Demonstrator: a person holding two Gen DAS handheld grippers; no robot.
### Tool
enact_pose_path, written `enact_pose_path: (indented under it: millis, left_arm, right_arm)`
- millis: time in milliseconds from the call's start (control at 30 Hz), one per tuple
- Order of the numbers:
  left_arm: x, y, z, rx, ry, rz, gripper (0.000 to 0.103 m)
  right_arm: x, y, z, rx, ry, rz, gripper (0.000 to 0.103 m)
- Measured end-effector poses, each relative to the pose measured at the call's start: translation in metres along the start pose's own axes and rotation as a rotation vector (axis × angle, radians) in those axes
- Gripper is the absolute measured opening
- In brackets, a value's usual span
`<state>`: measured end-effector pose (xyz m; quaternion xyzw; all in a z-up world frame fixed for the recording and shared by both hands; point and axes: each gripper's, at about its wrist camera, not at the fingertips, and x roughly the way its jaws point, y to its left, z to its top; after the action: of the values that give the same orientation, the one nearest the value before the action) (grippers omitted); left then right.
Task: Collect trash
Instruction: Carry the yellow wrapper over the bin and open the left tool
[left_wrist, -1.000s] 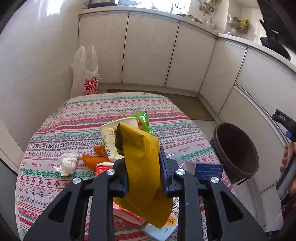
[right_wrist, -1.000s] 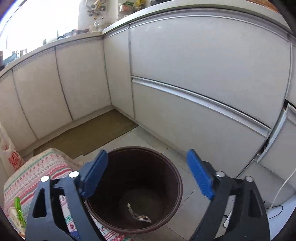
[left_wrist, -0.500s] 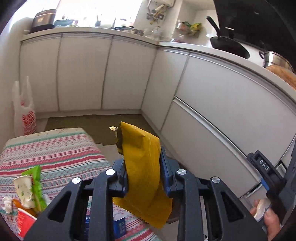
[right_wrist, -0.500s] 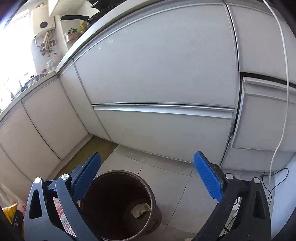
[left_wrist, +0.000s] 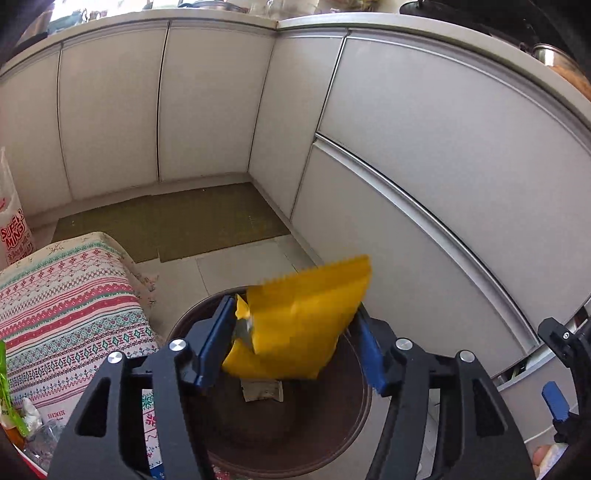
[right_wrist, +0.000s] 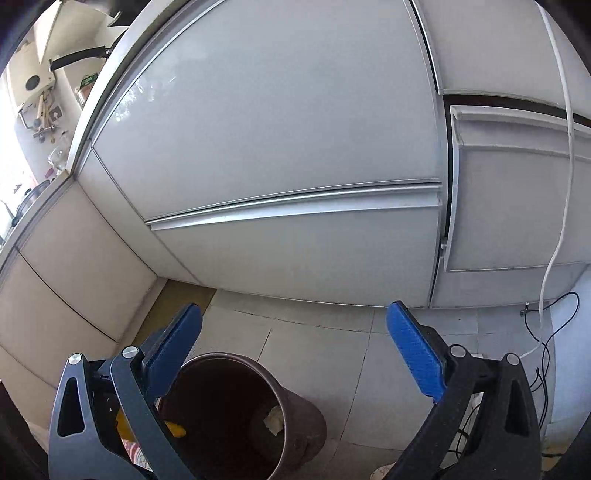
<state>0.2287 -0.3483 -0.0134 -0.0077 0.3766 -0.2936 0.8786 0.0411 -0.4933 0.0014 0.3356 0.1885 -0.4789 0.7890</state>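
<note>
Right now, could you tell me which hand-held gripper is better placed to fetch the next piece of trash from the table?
Probably left: the table lies beside the left hand-held gripper.

I've swung my left gripper (left_wrist: 291, 345) off the table (left_wrist: 66, 306) and over the brown bin (left_wrist: 347, 435). Its jaws have just been opening, and the yellow wrapper (left_wrist: 299, 325) now sits loose and tipped between them, above the bin's mouth. My right gripper (right_wrist: 291, 354) has rolled, leaving the bin lower left.
</note>
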Motion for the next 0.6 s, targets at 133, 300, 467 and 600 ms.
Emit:
enact_pose_path:
  millis: [133, 300, 467, 600]
  left_arm:
    - [-0.006, 0.005, -0.007, 0.004, -0.007, 0.016, 0.082]
    - [-0.012, 0.007, -0.01, 0.015, -0.023, 0.045, 0.089]
    - [-0.022, 0.013, -0.016, 0.037, -0.036, 0.075, 0.091]
    - [-0.037, 0.025, -0.023, 0.032, -0.047, 0.107, 0.091]
  right_arm:
    - [-0.002, 0.003, -0.004, -0.002, 0.013, 0.012, 0.096]
    - [-0.006, 0.005, -0.005, -0.009, 0.015, 0.026, 0.096]
    - [-0.008, 0.009, -0.01, -0.029, 0.027, 0.04, 0.096]
    - [-0.007, 0.016, -0.016, -0.064, 0.051, 0.058, 0.096]
